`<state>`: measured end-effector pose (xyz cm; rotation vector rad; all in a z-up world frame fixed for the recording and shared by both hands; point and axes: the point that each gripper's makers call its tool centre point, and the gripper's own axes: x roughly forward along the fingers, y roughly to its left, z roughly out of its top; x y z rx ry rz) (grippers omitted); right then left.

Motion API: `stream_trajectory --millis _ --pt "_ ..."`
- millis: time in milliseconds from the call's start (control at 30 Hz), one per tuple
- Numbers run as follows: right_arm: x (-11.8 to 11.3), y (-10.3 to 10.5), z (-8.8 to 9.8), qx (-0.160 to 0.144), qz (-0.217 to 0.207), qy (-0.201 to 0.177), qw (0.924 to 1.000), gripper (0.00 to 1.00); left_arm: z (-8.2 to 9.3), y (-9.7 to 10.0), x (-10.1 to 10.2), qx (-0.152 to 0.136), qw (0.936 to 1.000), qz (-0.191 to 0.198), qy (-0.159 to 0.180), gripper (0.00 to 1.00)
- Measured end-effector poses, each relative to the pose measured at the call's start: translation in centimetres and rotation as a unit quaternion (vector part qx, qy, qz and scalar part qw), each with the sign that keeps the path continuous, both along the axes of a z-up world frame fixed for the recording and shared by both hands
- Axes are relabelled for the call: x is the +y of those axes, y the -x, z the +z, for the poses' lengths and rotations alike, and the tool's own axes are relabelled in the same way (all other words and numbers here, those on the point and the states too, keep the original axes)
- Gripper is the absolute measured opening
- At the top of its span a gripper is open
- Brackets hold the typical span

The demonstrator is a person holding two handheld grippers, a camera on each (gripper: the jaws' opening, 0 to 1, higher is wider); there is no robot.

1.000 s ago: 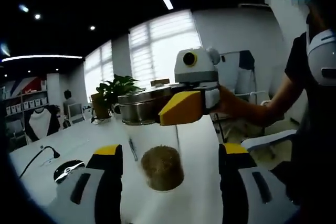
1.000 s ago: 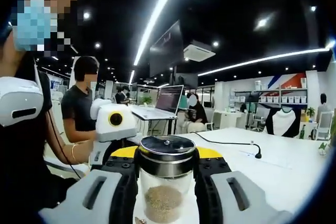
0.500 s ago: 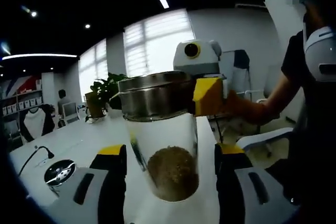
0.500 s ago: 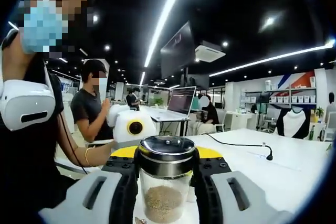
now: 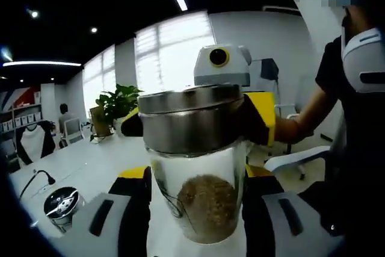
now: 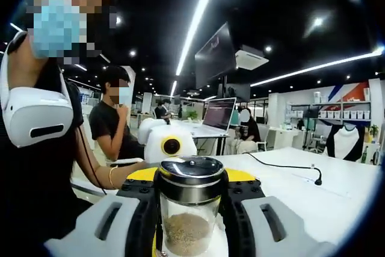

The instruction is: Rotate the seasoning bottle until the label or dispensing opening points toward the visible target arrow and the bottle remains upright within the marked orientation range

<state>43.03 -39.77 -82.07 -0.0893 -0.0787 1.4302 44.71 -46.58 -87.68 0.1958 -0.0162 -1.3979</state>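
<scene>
The right gripper [image 6: 189, 209] is clamping its jaws on the seasoning bottle [image 6: 189, 209], holding it upright above the white desk [image 6: 313, 203], while the left gripper [image 5: 195, 209] is flanking the glass, jaws parted.

1. No words, brand names or numbers can be read in either view.
2. The seasoning bottle [image 5: 201, 173] carries only a thin dark line mark on its glass, below the metal cap; it spells nothing legible.
3. The laptop [image 6: 218, 114] behind the bottle shows a lit screen, its contents too small to read.
</scene>
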Motion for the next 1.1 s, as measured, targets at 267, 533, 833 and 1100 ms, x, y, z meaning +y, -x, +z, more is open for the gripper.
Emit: stream_trajectory --millis 267,533,833,1100 --pt "0.0 0.1 -0.4 0.004 0.003 -0.003 1.0 0.38 -0.3 0.5 -0.1 0.004 0.9999 -0.015 0.007 0.52" --pt "-0.2 0.1 -0.6 0.007 0.006 -0.02 0.9998 0.38 -0.4 1.0 -0.5 0.011 0.9995 0.006 0.029 0.5" --pt "-0.2 -0.2 -1.0 -0.008 -0.012 -0.01 0.9999 0.38 -1.0 0.2 -0.6 0.017 0.9983 0.049 0.024 0.49" --pt "-0.6 -0.9 -1.1 -0.007 -0.039 -0.02 0.999 0.39 -1.2 -0.8 -0.6 0.015 0.9948 0.097 0.027 0.48"
